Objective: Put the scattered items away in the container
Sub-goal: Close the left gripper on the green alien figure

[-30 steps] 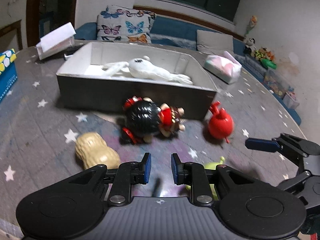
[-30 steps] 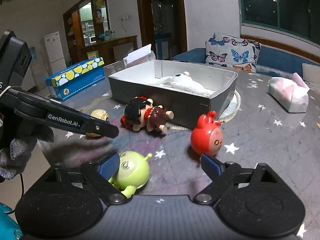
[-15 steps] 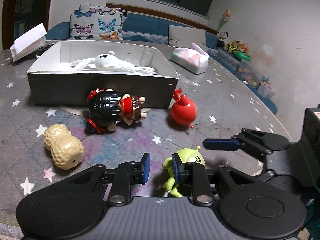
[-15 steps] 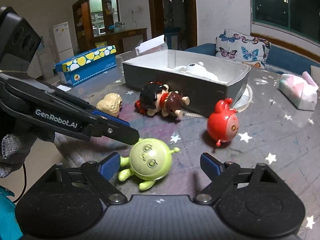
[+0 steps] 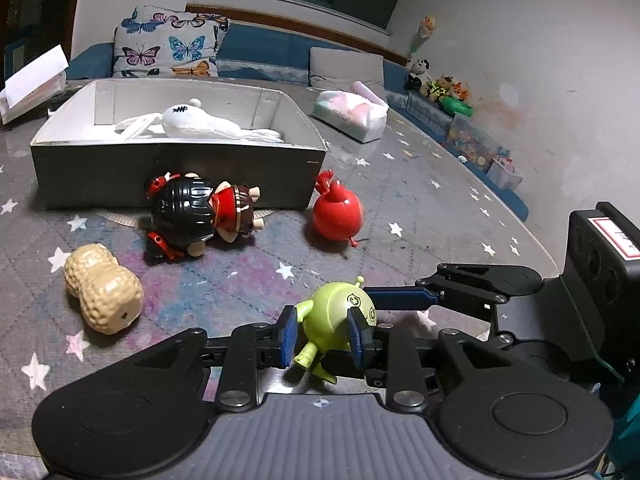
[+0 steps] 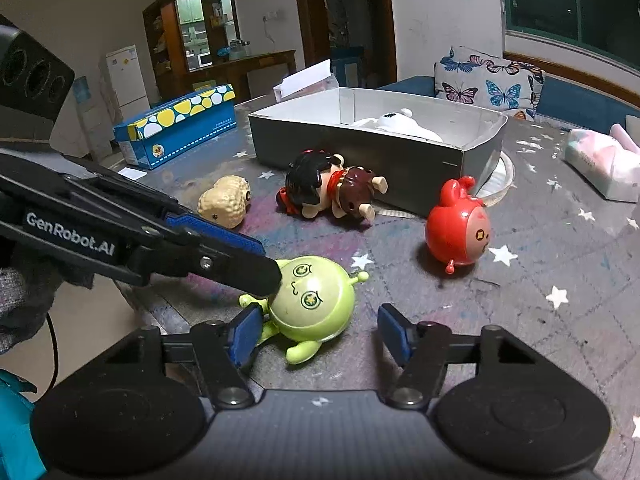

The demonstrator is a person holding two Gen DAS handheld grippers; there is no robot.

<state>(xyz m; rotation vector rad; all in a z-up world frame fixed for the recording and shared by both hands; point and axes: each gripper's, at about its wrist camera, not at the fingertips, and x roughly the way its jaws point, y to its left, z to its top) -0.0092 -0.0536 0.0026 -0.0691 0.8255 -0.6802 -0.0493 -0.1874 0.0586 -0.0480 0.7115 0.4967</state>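
Observation:
A green alien toy point(image 5: 338, 316) lies on the starry cloth near the table's front edge. My left gripper point(image 5: 322, 330) has its pads on both sides of the toy, closed against it. My right gripper point(image 6: 320, 330) is open around the same toy point(image 6: 310, 300), with a gap on its right side. The grey box point(image 5: 176, 162) stands behind and holds a white plush point(image 5: 200, 122). A black-haired doll point(image 5: 200, 212), a red round toy point(image 5: 338, 212) and a peanut toy point(image 5: 104, 300) lie in front of the box.
A pink tissue pack point(image 5: 350, 110) lies right of the box. A blue dotted carton point(image 6: 176, 130) stands at the far left in the right wrist view. A white paper box point(image 5: 34, 80) sits behind the grey box. The table edge is close on the right.
Both grippers have moved in on the green alien toy. My left gripper's jaws have widened and now sit around the toy; the right one has come closer.

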